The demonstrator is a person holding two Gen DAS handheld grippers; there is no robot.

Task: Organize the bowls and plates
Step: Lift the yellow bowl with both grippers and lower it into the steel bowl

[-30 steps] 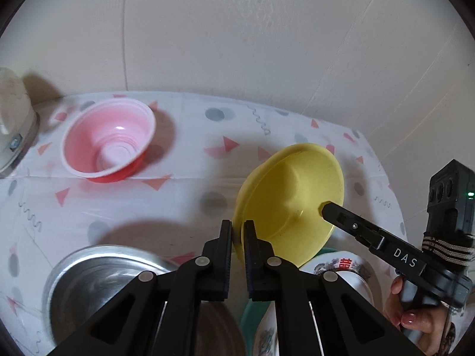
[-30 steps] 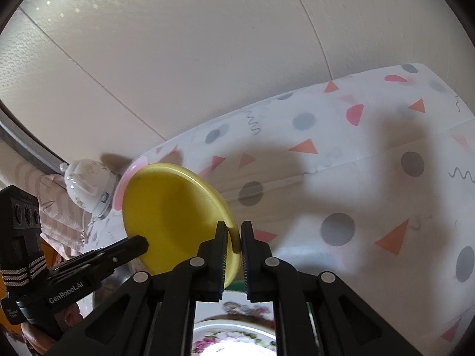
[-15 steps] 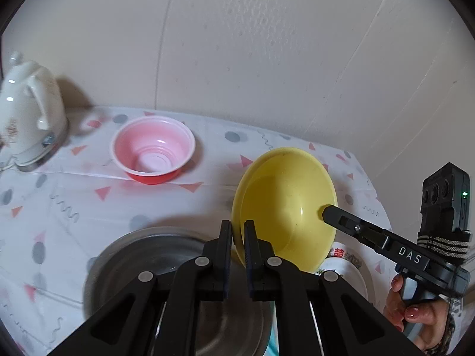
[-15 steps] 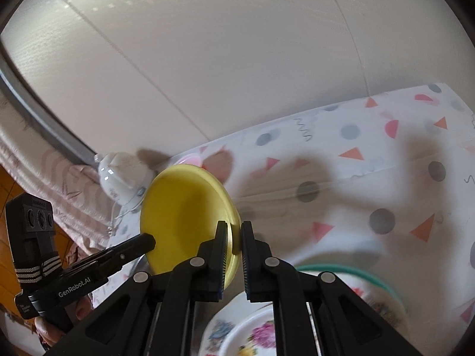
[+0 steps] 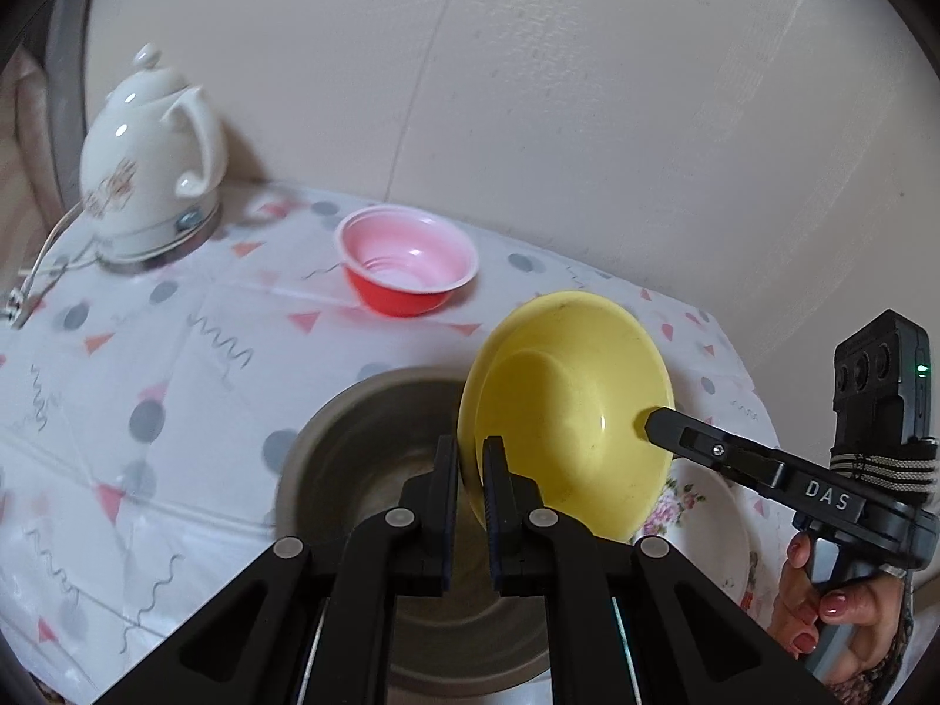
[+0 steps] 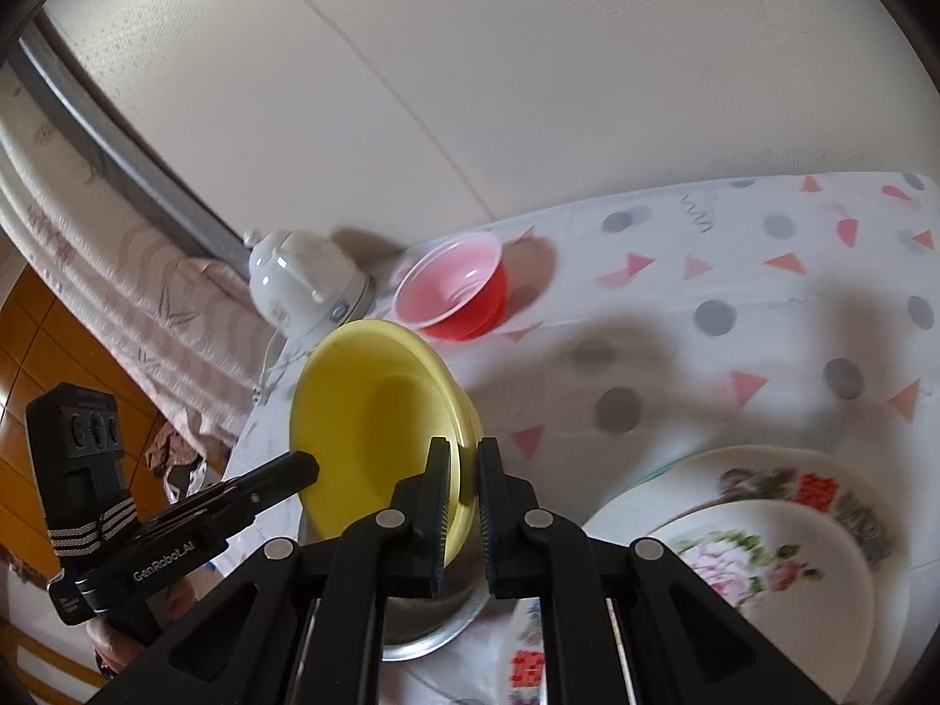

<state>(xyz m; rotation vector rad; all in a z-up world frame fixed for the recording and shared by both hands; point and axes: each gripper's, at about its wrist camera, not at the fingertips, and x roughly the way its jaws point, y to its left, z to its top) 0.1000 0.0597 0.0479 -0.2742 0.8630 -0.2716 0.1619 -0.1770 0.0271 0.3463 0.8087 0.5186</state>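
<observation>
Above the round steel basin (image 5: 376,458) on the table (image 5: 176,352), both tongs pinch opposite rims of the tilted yellow plastic plate (image 5: 564,411): left tongs (image 5: 468,470) and right tongs (image 6: 464,476) each closed on it, probably to steady a transfer. Nearby stand a red plastic bowl (image 5: 408,270), white kettle (image 5: 147,164) and floral plates (image 6: 764,540).
</observation>
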